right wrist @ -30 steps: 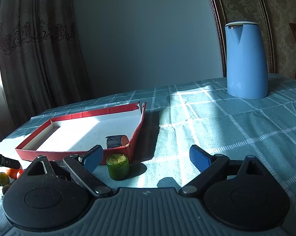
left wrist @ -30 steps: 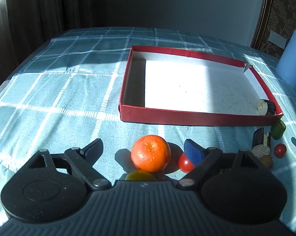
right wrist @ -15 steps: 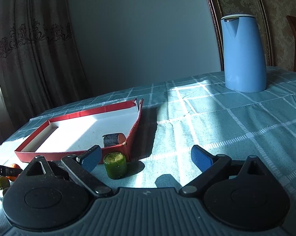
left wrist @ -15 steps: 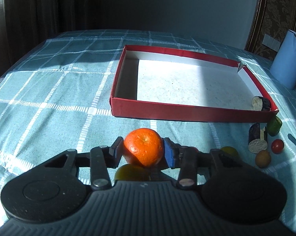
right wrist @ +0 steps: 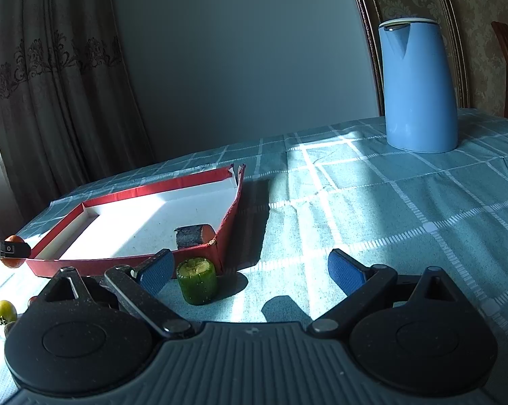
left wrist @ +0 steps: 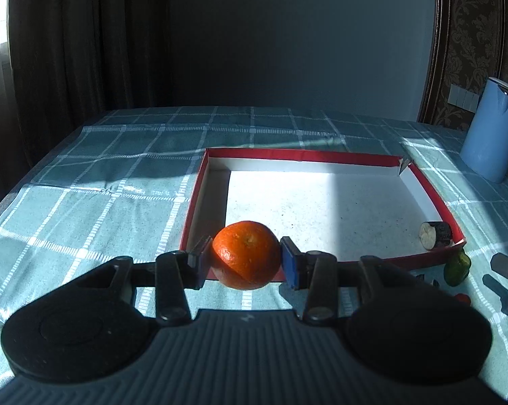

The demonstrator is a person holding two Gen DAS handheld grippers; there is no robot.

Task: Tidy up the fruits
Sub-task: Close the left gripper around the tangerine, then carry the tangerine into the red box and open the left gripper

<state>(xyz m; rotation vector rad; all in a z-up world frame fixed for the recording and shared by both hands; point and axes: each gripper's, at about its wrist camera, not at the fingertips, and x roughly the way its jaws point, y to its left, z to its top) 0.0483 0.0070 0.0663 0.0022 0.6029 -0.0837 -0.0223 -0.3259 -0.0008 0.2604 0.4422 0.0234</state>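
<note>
Orange fruit, an orange, sits pinched between the pads of the left hand-held gripper, raised just short of the red box; the box's near wall lies straight ahead, so the drop is forward over it; the right hand-held gripper stands wide and empty beside the box's corner, near a green chunk.

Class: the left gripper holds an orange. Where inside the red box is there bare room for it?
The red box floor is bare from its left wall across the middle. Only the near right corner is taken, by a dark cut piece. The orange sits in the left gripper.
</note>
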